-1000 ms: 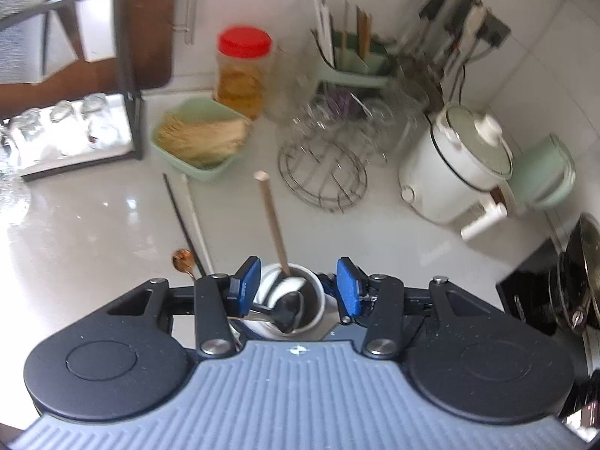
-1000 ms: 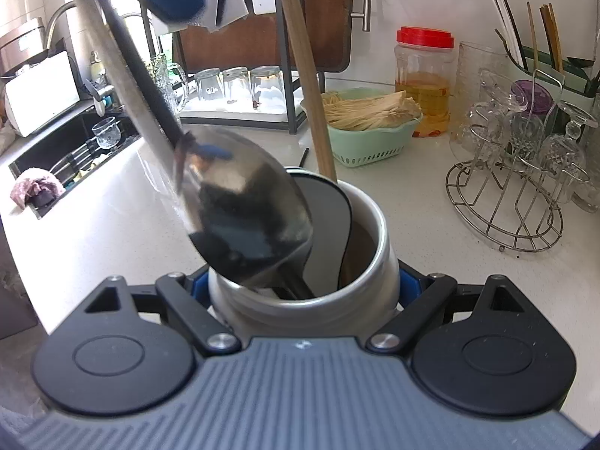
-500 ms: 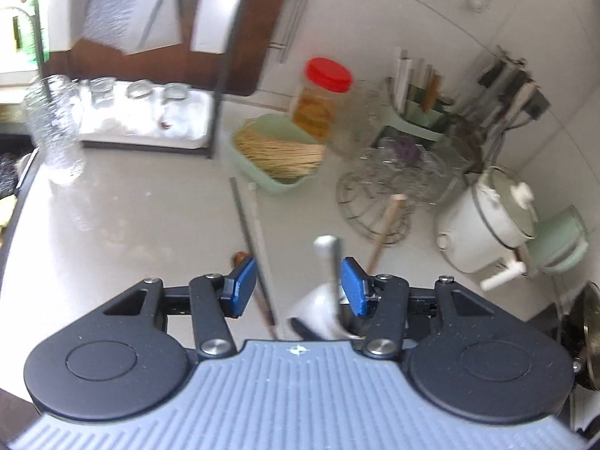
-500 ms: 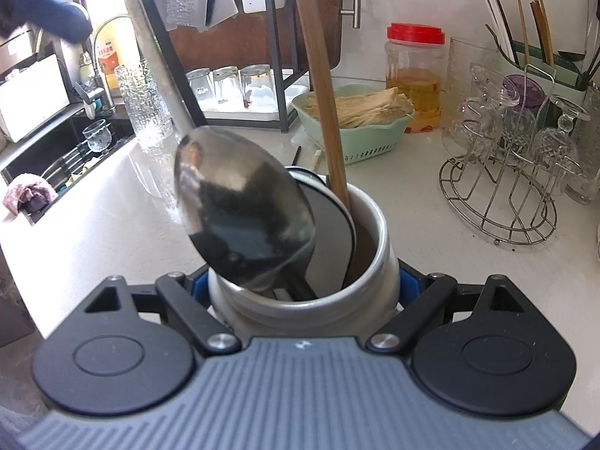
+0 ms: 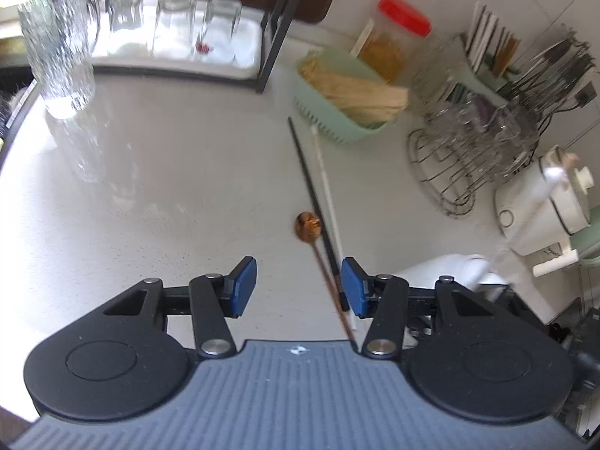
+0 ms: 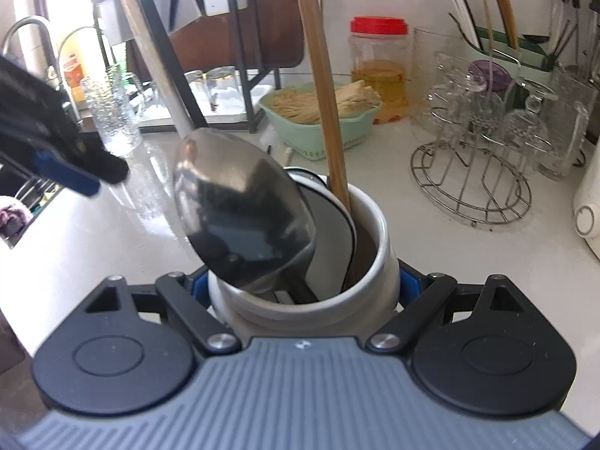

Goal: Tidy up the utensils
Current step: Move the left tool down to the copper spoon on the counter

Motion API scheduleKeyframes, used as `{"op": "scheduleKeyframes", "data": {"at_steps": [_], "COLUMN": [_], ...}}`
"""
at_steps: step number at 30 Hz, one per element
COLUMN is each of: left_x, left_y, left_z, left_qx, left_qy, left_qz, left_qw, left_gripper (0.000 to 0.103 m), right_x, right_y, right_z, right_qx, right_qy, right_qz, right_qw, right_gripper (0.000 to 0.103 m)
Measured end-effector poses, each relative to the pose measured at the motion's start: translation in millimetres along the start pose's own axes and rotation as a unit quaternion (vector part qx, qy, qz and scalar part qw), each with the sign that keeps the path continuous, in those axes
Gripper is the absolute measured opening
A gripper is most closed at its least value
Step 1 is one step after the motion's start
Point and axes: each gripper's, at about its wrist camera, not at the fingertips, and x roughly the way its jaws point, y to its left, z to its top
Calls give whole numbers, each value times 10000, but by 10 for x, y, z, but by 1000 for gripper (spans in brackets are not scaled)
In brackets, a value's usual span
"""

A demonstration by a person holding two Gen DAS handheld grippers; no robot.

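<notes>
My right gripper [image 6: 303, 285] is shut on a white ceramic utensil holder [image 6: 375, 262] and holds it just above the counter. In it stand a large steel spoon [image 6: 240, 210] with a white handle and a wooden stick [image 6: 322, 86]. My left gripper [image 5: 300, 285] hangs open low over the counter with nothing clamped. Under it lie a small copper spoon [image 5: 308, 226], a black chopstick [image 5: 305, 172] and a white chopstick [image 5: 323, 165]. Their near ends run past its right pad [image 5: 352, 287]. The right wrist view catches the left gripper [image 6: 63, 172] at the left edge.
A green basket [image 5: 337, 127] of straw-coloured sticks, a red-lidded jar [image 5: 393, 45] and a wire rack of glasses [image 5: 468, 150] stand at the back. A tall tumbler [image 5: 60, 60] and a tray of glasses [image 5: 168, 48] are at the back left, a white rice cooker [image 5: 540, 210] at the right.
My left gripper has left the holder and moved left and down to the loose utensils on the counter. The right gripper keeps the holder in place.
</notes>
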Motion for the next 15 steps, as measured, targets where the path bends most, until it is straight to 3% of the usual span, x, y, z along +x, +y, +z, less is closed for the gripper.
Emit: {"op": "scheduleKeyframes", "data": {"at_steps": [8,15], "left_x": [529,910], "left_y": [129,46], "left_z": [131,239], "left_qx": [411,871], "left_qy": [199,280], "left_qz": [-30,-384], "left_qw": [9990,9951], "left_gripper": [56,54], "right_x": [-13,-17], "right_y": [24,47], "right_z": [-6,-17], "right_qx": [231,399], "right_qy": [32,-7], "right_qz": [-266,-443], "right_qw": [9994,9982], "right_gripper": [92,92]}}
